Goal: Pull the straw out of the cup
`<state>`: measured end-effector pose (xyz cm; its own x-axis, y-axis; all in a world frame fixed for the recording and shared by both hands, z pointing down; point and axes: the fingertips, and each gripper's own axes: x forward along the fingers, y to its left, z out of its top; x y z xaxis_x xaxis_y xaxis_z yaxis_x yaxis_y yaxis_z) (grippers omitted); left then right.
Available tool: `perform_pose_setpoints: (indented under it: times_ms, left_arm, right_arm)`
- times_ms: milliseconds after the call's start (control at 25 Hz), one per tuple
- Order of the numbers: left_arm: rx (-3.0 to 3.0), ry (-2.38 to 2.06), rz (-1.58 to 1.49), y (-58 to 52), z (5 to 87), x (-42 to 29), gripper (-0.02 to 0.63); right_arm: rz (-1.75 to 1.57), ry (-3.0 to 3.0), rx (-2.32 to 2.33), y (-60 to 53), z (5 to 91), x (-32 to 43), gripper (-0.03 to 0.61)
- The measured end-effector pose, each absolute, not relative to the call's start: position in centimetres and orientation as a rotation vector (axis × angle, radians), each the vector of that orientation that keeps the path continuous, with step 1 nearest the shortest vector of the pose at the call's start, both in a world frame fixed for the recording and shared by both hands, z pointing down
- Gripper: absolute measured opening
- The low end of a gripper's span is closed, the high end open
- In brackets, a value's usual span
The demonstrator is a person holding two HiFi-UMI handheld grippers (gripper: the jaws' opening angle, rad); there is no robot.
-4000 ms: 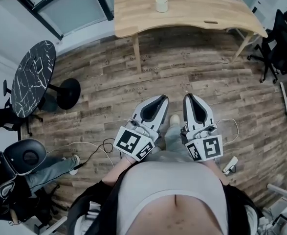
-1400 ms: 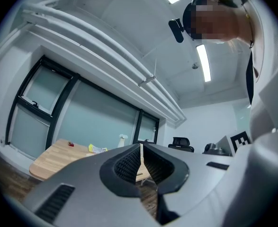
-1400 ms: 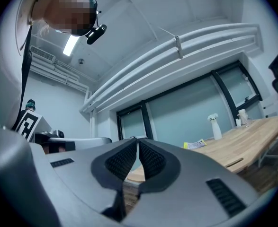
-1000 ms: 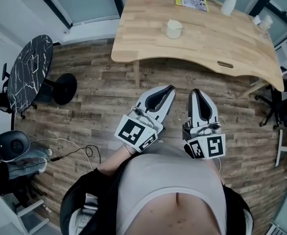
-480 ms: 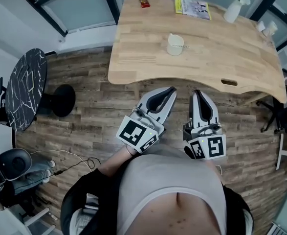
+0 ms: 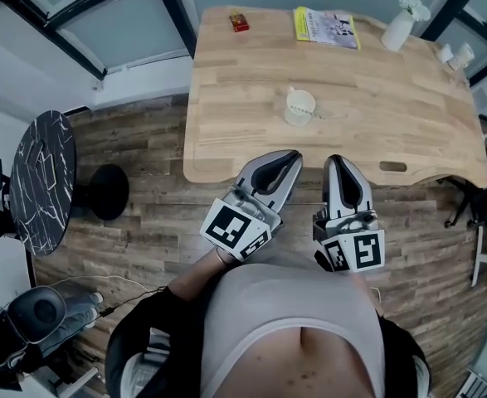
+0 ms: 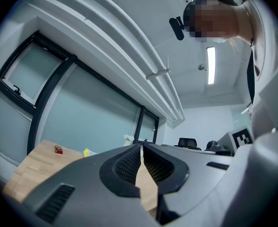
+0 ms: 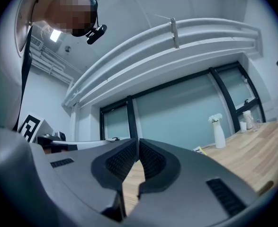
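Observation:
A white cup (image 6: pixel 299 106) stands on the wooden table (image 6: pixel 226 98), near its middle. A thin straw (image 6: pixel 316 115) leans out over the cup's right rim. My left gripper (image 6: pixel 291 156) is shut and empty, its tips just over the table's near edge, below and left of the cup. My right gripper (image 6: pixel 337 162) is shut and empty beside it, below and right of the cup. The left gripper view shows the left gripper (image 7: pixel 142 145) with pads meeting, and the right gripper view shows the same of the right gripper (image 8: pixel 138 140). The cup is hidden in both gripper views.
At the table's far edge lie a small red box (image 6: pixel 239 21) and a yellow booklet (image 6: pixel 326 26), with a white vase (image 6: pixel 399 27) standing beside them. A black marble round table (image 6: pixel 42 181) stands at the left. A chair (image 6: pixel 36 313) and cables are at the lower left.
The table and cup have come closer in the head view; both grippers, still shut, have gone from over the floor to the table's near edge.

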<state>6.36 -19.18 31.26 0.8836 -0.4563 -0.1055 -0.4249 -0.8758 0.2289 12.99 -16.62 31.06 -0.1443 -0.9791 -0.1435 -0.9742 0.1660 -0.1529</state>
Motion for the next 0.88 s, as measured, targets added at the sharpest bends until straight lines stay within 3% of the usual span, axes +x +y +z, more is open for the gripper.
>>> perform_pose_setpoints:
  times_ms: [880]
  left_arm:
    - [2.839, -0.636, -0.215, -26.4, 32.0, 7.1, 0.021]
  right_arm:
    - [-0.019, 2.227, -1.916, -23.7, 30.9, 13.3, 0.037]
